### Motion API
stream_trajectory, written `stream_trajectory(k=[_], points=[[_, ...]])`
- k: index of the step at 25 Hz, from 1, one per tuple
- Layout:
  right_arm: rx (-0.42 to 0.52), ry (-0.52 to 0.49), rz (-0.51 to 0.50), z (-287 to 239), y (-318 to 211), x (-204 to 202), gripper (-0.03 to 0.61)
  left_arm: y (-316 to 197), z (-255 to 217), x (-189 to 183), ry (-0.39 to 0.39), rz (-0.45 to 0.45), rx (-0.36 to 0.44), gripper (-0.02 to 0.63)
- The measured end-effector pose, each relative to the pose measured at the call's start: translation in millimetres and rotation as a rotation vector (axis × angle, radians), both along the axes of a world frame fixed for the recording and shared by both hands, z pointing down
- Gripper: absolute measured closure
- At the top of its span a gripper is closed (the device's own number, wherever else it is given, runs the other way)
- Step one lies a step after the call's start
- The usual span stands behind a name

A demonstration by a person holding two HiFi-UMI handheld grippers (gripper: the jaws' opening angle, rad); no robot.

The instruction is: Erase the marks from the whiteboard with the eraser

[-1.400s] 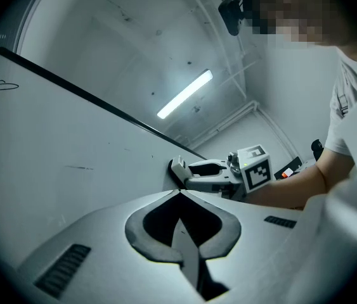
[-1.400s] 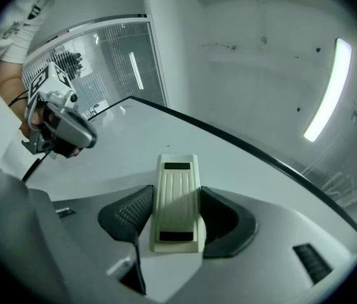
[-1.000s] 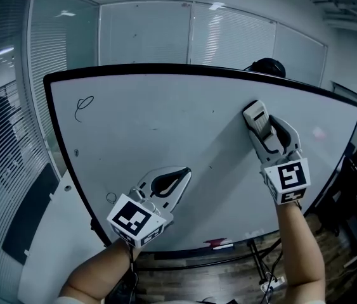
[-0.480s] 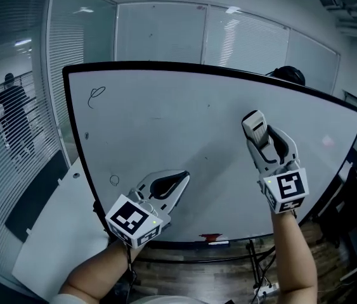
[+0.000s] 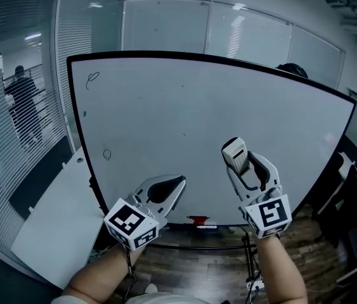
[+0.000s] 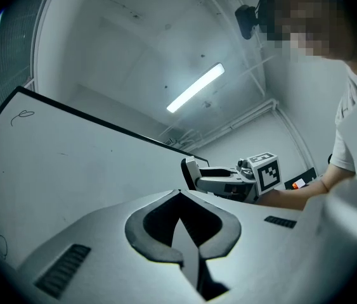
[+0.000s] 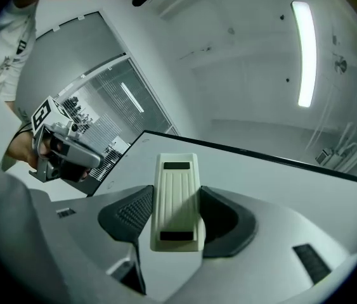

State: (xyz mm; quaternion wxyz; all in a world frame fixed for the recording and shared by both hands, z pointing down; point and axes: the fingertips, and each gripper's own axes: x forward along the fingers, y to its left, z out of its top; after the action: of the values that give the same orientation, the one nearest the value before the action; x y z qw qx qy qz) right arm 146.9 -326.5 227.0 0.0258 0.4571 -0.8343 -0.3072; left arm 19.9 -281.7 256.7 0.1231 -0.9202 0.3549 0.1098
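Note:
The whiteboard (image 5: pixel 216 119) fills the middle of the head view. It bears a scribble (image 5: pixel 92 79) at its top left, a small dot (image 5: pixel 84 113) below that and a small loop (image 5: pixel 106 154) near its left edge. My right gripper (image 5: pixel 243 168) is shut on a cream eraser (image 5: pixel 234 152) in front of the board's lower middle; whether it touches the board I cannot tell. In the right gripper view the eraser (image 7: pixel 177 201) stands between the jaws. My left gripper (image 5: pixel 179 181) is shut and empty, low in front of the board; its closed tips (image 6: pixel 179 194) point along the whiteboard (image 6: pixel 70 157).
A red object (image 5: pixel 198 221) lies on the board's bottom ledge. A white table (image 5: pixel 51 227) stands at the left below glass walls, with a person (image 5: pixel 23 100) behind the glass. Dark chairs (image 5: pixel 349 182) are at the right.
My right gripper has come down and to the left over the board with the eraser in it. The left gripper has kept its place. The view has shifted, so the board sits further right.

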Motion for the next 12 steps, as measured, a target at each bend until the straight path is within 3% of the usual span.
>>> stream_trajectory(k=[5,12], points=[[-0.046,-0.031,-0.06,30,51,20,0.345,46,11,26,0.0,-0.027,-0.015,0.607],[-0.106,-0.077,-0.118,74,129,38,0.345,105,49,52,-0.024,-0.07,-0.095,0.607]])
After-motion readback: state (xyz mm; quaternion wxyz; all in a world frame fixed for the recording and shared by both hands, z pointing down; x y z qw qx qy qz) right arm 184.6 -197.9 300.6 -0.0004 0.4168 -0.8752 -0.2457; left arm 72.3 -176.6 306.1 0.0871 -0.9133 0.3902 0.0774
